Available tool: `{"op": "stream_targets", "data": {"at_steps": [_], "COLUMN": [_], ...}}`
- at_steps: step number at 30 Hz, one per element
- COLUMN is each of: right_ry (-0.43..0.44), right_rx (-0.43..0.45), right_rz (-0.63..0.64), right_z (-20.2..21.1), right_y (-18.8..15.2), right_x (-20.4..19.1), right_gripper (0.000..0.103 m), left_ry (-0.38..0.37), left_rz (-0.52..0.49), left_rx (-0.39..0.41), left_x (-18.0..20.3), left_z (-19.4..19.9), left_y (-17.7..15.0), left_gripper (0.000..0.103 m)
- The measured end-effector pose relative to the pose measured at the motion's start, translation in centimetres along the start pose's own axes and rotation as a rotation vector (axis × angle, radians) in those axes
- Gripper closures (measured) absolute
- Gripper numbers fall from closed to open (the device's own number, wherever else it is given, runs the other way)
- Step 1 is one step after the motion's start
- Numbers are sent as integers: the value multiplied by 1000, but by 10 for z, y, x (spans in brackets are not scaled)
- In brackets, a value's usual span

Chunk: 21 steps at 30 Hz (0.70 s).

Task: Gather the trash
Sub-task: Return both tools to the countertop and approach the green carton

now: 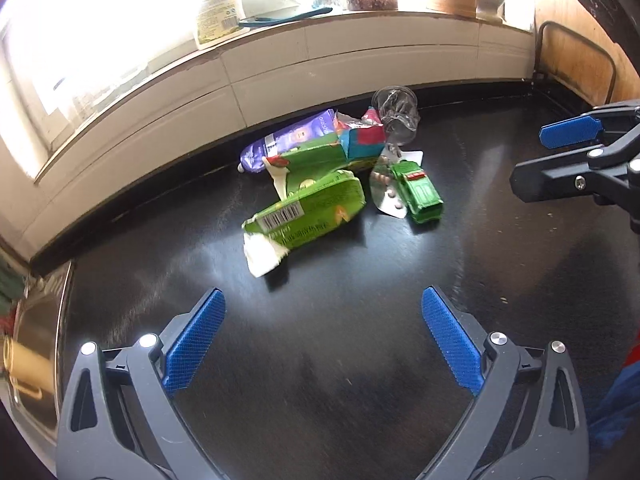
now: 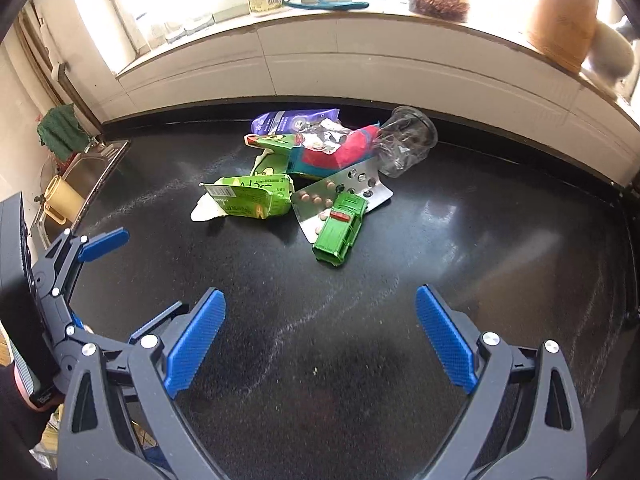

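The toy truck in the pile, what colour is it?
Green, with a red patch; clearest in the right wrist view.

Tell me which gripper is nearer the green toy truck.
Right gripper, probably: the green toy truck lies just ahead of its open fingers. The left gripper is open too, facing the green carton instead.

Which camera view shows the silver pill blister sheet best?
The right wrist view: the blister sheet shows most of its foil and pills there. In the left wrist view, the green toy truck covers much of it, leaving narrow strips.

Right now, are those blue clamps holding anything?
Nothing. The left hand-held gripper and right hand-held gripper are open and empty above the black countertop.
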State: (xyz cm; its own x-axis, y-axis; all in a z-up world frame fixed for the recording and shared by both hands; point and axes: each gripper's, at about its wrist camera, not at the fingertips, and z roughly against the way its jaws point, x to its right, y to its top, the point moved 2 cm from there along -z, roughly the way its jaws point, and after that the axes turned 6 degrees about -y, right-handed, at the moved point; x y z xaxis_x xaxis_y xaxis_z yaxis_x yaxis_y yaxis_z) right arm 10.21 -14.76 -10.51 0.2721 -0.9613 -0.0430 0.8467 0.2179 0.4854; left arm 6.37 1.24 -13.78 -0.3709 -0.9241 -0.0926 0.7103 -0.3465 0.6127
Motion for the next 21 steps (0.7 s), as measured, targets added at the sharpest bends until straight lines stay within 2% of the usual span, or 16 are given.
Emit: {"op": "stream_targets", "data": {"at_steps": [6,11,15,18,19,20,21], "right_ry": [-18,-28,-21,-24,-24,-25,-28], "right_rx": [-68,-144,-184,-202,-208,-213,-214], "right_rz": [-12,-48,-58,-53,-52,-48,-43], "right_z": [-49,-93,-113,-122,-123,-124,-124], "right_y": [20,32,36,36,35,35,34], "right_x": [-1,8,9,9,9,9,9], "right_gripper": [11,18,23,32,39,46,58], "left_ry": [0,-27,-65,-99,-102,-105,-110], "left_rz": [-158,-237,-267,-266,-267,-267,-264], "left_rx": [-18,-35,-45,-59,-62,-66,-74], "left_x": [-24,-37,-36,-34,-32,-30,-28], "left_z": [-55,-93,-110,-120,-121,-122,-123], "left_y": [34,54,61,61,60,59,58], "left_gripper": [7,7,7,8,10,13,24]}}
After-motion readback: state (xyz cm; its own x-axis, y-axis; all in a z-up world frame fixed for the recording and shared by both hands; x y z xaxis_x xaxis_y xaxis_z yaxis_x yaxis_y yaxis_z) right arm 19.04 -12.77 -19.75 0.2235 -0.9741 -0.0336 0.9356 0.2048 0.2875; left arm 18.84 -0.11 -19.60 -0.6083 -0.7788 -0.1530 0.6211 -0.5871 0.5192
